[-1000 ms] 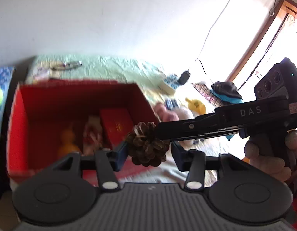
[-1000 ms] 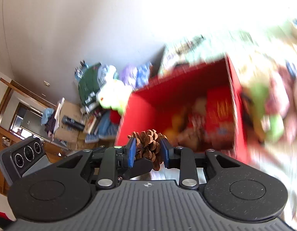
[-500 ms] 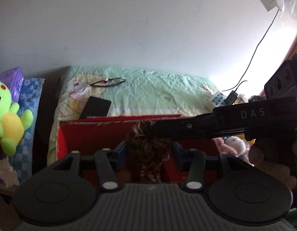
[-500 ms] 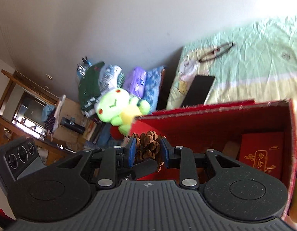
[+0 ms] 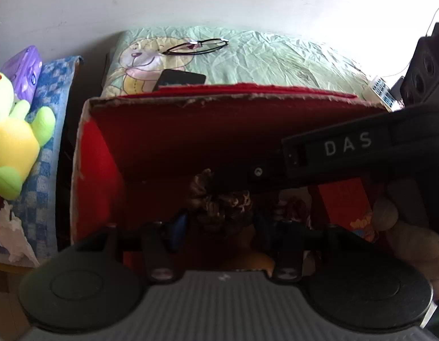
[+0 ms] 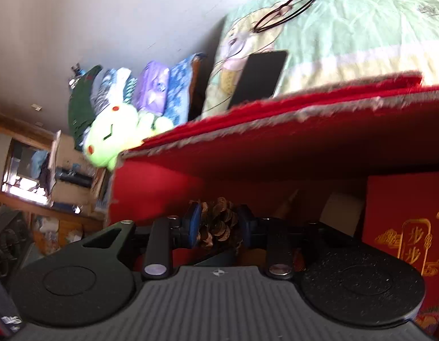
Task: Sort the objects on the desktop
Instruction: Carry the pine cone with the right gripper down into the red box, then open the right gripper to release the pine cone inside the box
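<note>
A brown pine cone (image 5: 219,207) hangs inside the open red cardboard box (image 5: 219,99), below its torn far rim. My left gripper (image 5: 219,223) has its blue pads against the cone's two sides. From the right, the black housing marked DAS (image 5: 347,147) of the other gripper reaches in, and its finger lies over the cone's top. In the right wrist view the pine cone (image 6: 219,221) is pinched between the blue pads of my right gripper (image 6: 219,226), low in the red box (image 6: 304,113). The box floor under the cone is dark.
A red packet with gold print (image 6: 404,227) stands in the box at the right. Behind the box, glasses (image 5: 196,47) and a black phone (image 5: 181,79) lie on a green cloth. A green plush toy (image 5: 14,130) sits left of the box. A hand (image 5: 412,236) holds the right gripper.
Both grippers have come down together with the pine cone, from above the box to inside it. The box's far wall now fills the view. The grip looks unchanged.
</note>
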The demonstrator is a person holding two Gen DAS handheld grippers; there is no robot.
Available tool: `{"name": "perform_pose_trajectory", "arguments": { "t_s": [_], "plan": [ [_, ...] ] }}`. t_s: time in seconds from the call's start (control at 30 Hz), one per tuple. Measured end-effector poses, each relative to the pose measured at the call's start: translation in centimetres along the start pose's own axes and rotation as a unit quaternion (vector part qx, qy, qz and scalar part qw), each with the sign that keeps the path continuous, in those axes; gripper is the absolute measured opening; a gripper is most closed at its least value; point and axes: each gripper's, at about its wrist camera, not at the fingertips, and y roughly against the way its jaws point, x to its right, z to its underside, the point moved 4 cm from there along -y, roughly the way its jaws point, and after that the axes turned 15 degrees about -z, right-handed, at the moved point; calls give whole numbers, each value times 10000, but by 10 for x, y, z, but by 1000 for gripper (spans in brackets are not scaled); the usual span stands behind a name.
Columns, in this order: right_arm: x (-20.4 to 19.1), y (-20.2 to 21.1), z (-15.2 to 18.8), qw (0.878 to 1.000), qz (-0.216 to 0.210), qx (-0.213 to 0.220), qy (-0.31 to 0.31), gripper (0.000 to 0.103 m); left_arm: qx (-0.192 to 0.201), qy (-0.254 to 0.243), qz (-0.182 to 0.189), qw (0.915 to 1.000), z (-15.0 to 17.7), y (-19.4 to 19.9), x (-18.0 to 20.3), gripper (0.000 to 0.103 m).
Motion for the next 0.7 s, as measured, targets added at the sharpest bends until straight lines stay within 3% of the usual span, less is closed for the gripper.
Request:
{"name": "perform_pose_trajectory", "arguments": {
  "t_s": [0.13, 0.27, 0.57, 0.7],
  "plan": [
    [11, -9, -2, 9995, -139, 97, -255, 31, -58, -229, -265, 9994, 3, 0, 7, 48],
    [14, -12, -3, 9996, -135, 139, -209, 31, -109, -4, -111, 9999, 3, -3, 1, 49],
    [18, -9, -6, 9989, -184, 354, -265, 33, 379, 71, -609, 9974, 5, 8, 3, 50],
    [18, -12, -5, 9993, -193, 203, -259, 33, 435, 43, -706, 9965, 4, 9, 3, 50]
  ]
}}
